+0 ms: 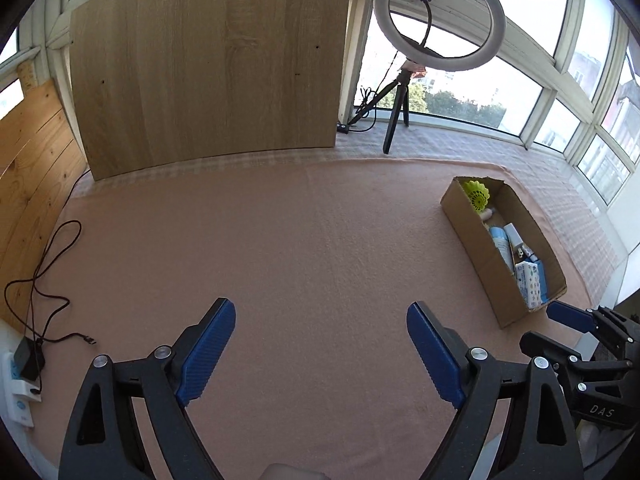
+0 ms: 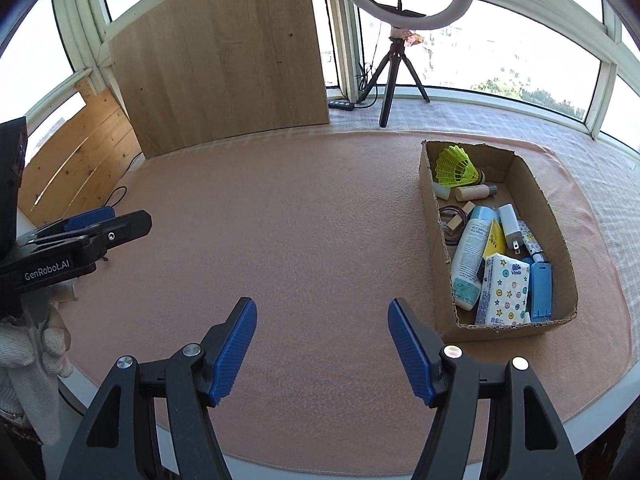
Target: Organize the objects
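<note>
Left gripper [image 1: 320, 344] and right gripper [image 2: 322, 348] jaws apart, filled cardboard box [image 2: 428, 200]

left gripper [image 1: 320, 354] with matte black linkage arms, ribbed blue pads [image 1: 206, 354], shiny silver pivot screws, right gripper [image 2: 322, 354] same build, white "GenRobot.AI" lettering at left edge, knit white glove [image 2: 30, 364] lower left

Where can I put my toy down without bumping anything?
The pink mat is bare between the wooden board at the back, the cardboard box on the right and both open grippers in front. It's crowded inside the box, and the black cable lies at the mat's left edge.
</note>
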{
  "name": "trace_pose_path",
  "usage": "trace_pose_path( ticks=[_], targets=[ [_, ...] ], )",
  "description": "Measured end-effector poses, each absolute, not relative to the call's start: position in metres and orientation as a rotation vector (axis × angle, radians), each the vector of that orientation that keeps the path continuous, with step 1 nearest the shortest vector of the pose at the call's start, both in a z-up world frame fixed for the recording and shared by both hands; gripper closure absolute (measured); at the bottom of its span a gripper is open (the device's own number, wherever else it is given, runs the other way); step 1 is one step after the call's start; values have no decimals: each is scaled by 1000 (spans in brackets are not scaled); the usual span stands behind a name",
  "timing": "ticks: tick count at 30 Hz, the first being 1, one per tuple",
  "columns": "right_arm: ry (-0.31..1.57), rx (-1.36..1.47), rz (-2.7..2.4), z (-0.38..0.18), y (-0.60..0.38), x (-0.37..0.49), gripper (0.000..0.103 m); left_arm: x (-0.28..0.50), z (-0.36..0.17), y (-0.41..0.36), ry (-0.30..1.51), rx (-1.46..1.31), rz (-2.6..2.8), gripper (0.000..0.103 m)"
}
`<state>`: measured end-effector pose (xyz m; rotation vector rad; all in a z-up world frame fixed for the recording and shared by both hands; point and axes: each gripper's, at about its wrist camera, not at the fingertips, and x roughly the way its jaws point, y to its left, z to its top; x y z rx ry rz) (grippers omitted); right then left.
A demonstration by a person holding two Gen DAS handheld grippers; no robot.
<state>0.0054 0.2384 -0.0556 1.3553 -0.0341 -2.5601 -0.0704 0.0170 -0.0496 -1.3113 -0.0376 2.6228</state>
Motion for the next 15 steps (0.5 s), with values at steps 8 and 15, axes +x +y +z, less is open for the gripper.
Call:
trace_pose_path(
  ticks=[8,15],
  targets=[
    [1,1316,-2550,-53,195,3,34,-43,-50,-26,-83,-1337,2675,13],
    [41,1268,-2588,-47,173,3,28,-28,-54,-40,-122,-1356,2691,13]
  ],
)
